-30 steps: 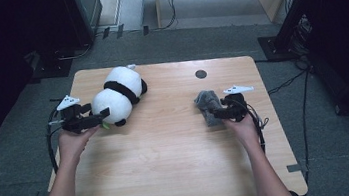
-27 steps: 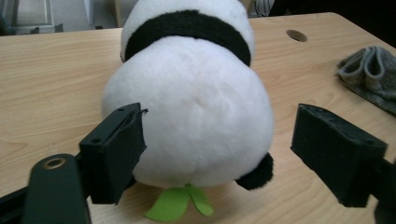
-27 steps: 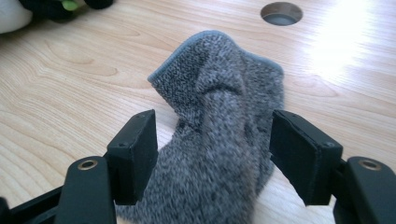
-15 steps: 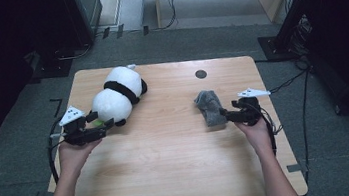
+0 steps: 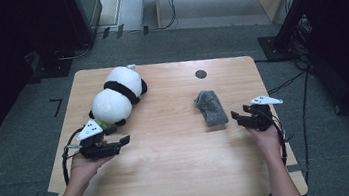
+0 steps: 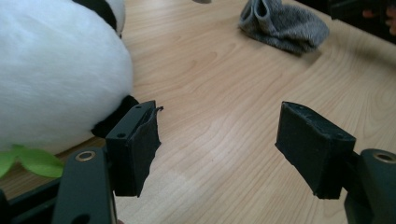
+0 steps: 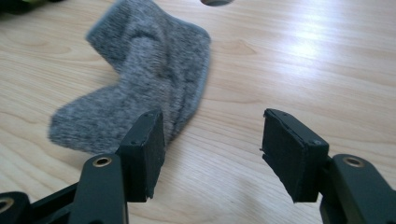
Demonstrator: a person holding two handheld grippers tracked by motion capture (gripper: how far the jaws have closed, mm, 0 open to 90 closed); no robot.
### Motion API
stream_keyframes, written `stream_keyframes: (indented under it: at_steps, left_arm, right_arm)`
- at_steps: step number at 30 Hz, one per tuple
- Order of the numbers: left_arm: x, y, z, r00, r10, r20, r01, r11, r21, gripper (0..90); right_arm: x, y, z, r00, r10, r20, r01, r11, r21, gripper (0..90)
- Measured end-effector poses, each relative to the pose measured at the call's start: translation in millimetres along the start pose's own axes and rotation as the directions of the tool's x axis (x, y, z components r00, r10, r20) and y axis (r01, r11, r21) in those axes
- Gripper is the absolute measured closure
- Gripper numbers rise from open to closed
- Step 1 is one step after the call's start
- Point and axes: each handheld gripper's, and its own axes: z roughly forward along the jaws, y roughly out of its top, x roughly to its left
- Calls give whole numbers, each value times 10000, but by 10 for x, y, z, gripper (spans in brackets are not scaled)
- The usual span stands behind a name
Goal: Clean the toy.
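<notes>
Your left hand [image 5: 84, 165] comes in from the bottom left of the high view, forearm angled up toward centre, wrist about level. It holds the left gripper [image 5: 117, 144] low over the table [image 5: 172, 179], jaws pointing right across the frame. Those jaws have just been closing but stand apart w/ nothing between them; in the left gripper view there's bare wood in the gap. The panda plush [image 5: 114, 96] lies just above that gripper in the high view, upper left of the tabletop, long axis running diagonally. In the left gripper view its white body [image 6: 56, 70] takes the upper left, close beside the left-hand jaw but not pinched; a bit of green leaf [image 6: 28, 161] pokes out at the lower left.

Your right hand [image 5: 267, 137] enters from the bottom right, forearm nearly straight up the frame. The right gripper [image 5: 238, 119] points left toward the grey sock [image 5: 210, 107], which lies right of centre, just beside the jaw tips. Its jaws have also just been closing, yet they are spread and hold nothing. In the right gripper view the sock [image 7: 140, 79] sits upper left, behind the left-hand jaw, w/ bare wood between the pads. Whether that jaw touches the fabric, can't tell.

Count: 1 panda, 1 sock, 2 grippers, 2 hands, 1 table. One dark round hole [image 5: 201, 73] sits near the table's top edge.
</notes>
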Motion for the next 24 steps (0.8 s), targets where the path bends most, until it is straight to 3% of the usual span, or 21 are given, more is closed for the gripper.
stream_keyframes:
  at_steps: [2, 7, 10, 17, 19, 24]
  left_arm:
    - [-13, -35, 39, 9994, 325, -106, -323, 9993, 199, 289]
    - [-13, -110, 145, 9990, 437, 40, -438, 9978, 498, 267]
    - [-12, -154, 191, 9974, 630, -351, -607, 9961, 634, 265]
    - [59, -255, 263, 9978, 427, -514, -367, 9930, 1119, 270]
    - [64, -292, 293, 9979, 494, -429, -433, 9902, 1325, 273]
    - [49, -367, 359, 9934, 1111, -290, -1047, 9803, 1676, 279]
  right_arm:
    - [-46, -25, 20, 9998, 85, 163, -87, 9999, 122, 398]
    - [-134, -101, 66, 9990, 218, 399, -235, 9988, 423, 420]
    - [-149, -128, 113, 9986, 240, 463, -265, 9982, 538, 416]
    - [-198, -209, 229, 9976, 95, 683, -173, 9932, 1152, 405]
    - [-198, -217, 241, 9972, -45, 747, -37, 9940, 1091, 405]
    - [-190, -253, 256, 9956, -318, 876, 245, 9963, 826, 396]
